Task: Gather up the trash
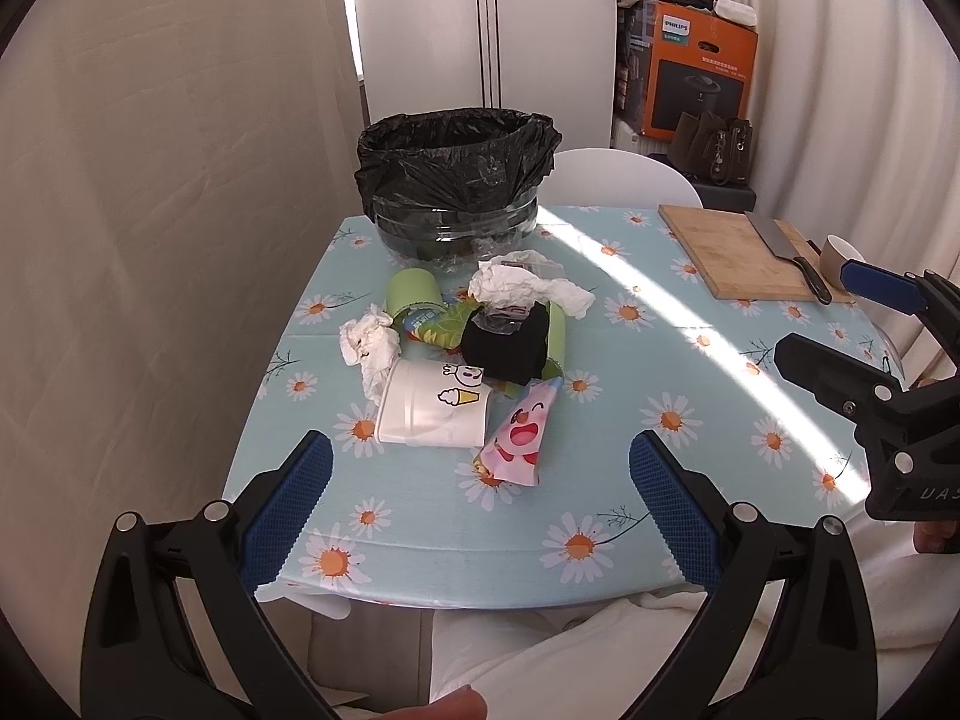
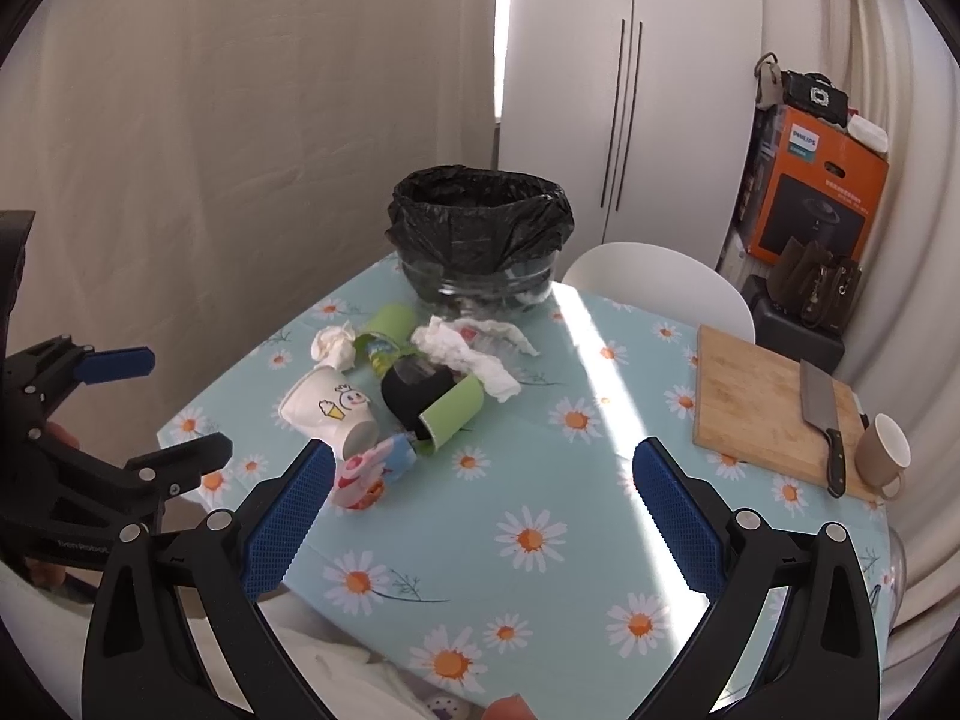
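Note:
A heap of trash lies mid-table in front of a clear bin lined with a black bag (image 1: 456, 168) (image 2: 480, 222). The heap holds a white paper cup (image 1: 432, 411) (image 2: 327, 405) on its side, a pink cartoon wrapper (image 1: 519, 438) (image 2: 372, 468), two crumpled tissues (image 1: 372, 342) (image 1: 522, 288), a green cup (image 1: 411, 294), and a black item (image 1: 510, 342) partly inside a second green cup (image 2: 456, 414). My left gripper (image 1: 480, 444) (image 2: 189, 402) hangs open just short of the white cup and wrapper. My right gripper (image 2: 483, 450) (image 1: 810, 309) is open and empty over bare tablecloth, right of the heap.
The table wears a blue daisy cloth (image 1: 456, 516). At its right side lies a wooden cutting board (image 2: 756, 402) with a cleaver (image 2: 819, 402) and a beige mug (image 2: 882, 450). A white chair (image 2: 654, 288) stands behind the table, with an orange box (image 2: 822, 204) in the corner.

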